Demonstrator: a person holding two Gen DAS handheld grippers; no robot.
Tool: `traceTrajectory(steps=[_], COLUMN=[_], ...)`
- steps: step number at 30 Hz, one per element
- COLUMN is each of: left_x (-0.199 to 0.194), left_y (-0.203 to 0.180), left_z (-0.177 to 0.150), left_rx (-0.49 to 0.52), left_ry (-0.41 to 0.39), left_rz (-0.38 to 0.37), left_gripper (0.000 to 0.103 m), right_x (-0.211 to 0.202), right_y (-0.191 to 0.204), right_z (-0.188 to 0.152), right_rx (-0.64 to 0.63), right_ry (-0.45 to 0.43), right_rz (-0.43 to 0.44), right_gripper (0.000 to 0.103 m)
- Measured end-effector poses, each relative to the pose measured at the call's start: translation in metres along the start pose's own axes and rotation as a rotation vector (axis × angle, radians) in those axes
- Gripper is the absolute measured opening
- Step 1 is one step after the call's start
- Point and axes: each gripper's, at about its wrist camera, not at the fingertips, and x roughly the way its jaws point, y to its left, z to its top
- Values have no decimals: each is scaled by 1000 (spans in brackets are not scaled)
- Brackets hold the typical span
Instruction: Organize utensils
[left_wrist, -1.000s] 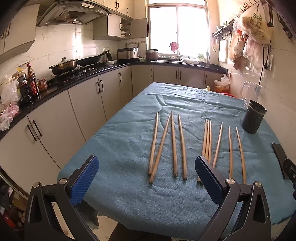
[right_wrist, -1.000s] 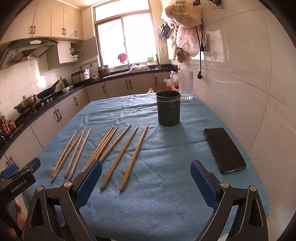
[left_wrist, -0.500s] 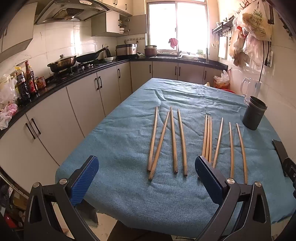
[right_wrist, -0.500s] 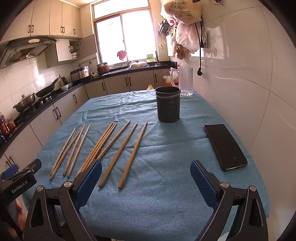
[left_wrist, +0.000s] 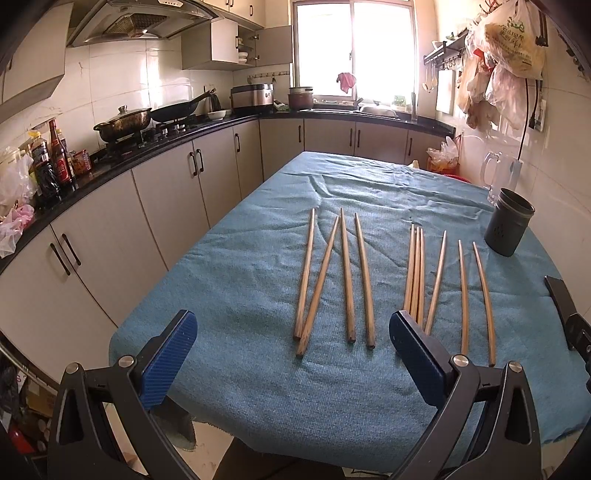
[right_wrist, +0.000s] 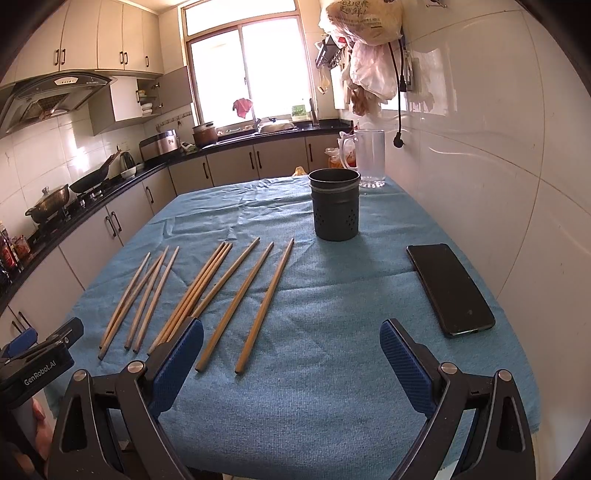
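Ten long wooden chopsticks (left_wrist: 347, 280) lie flat on the blue terry tablecloth (left_wrist: 240, 280), fanned in loose groups with their thick ends toward the near edge, probably so either claw can pinch one from the front. The left gripper (left_wrist: 291, 354) and right gripper (right_wrist: 291, 360) both hover near that edge, spread wide and empty. The dark perforated cylindrical utensil holder (right_wrist: 335, 205) stands upright beyond the rightmost sticks, mouth up to receive them, with a black smartphone (right_wrist: 450, 288) lying well clear.

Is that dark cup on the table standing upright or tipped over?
Upright. The dark cup stands on its base on the blue cloth, round open rim facing up. Whether anything is inside, cannot tell.
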Motion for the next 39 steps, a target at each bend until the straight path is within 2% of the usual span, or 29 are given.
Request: traceTrajectory(steps=[39], left_x=[0], left_y=[0], left_z=[0], left_rx=[2], left_ry=[3], left_rz=[1], left_gripper=[103], right_x=[4], right_y=[1], right_z=[-1], right_rx=[5], right_ry=[23], right_rz=[1], right_gripper=[98])
